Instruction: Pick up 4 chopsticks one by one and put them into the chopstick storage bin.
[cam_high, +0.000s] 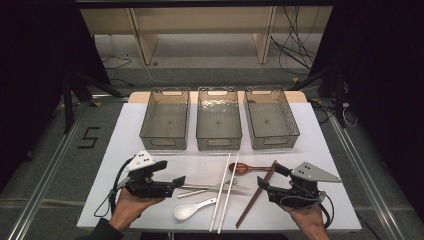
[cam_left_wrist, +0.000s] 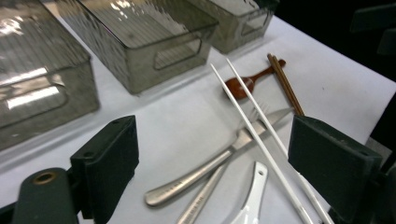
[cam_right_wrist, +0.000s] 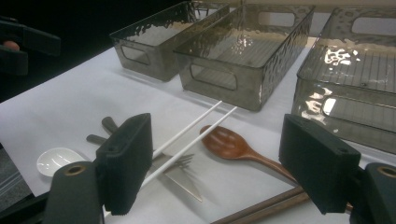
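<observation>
High view: a white table (cam_high: 150, 130) carries three empty smoked-plastic bins in a row at its far side: left bin (cam_high: 165, 120), middle bin (cam_high: 218, 119), right bin (cam_high: 271, 118). Nearer the person lies the cutlery: white chopsticks (cam_high: 223, 192), brown chopsticks (cam_high: 256, 193), a wooden spoon (cam_high: 245, 168), a white ceramic spoon (cam_high: 192, 208), a metal fork (cam_high: 210, 188). The left gripper (cam_high: 172, 176) sits at the cutlery's left edge, the right gripper (cam_high: 270, 176) at its right edge; both have jaws apart and hold nothing.

Left gripper view: jaws spread wide and empty. Between them lie the fork (cam_left_wrist: 205, 165) and a knife (cam_left_wrist: 219, 182), crossed by the white chopsticks (cam_left_wrist: 261, 140). The white spoon's (cam_left_wrist: 252, 198) handle lies beside them.

Right gripper view: jaws wide apart, empty. The wooden spoon (cam_right_wrist: 233, 144) lies between them, the brown chopsticks (cam_right_wrist: 266, 203) just below it, the white spoon (cam_right_wrist: 56, 161) at far left.
</observation>
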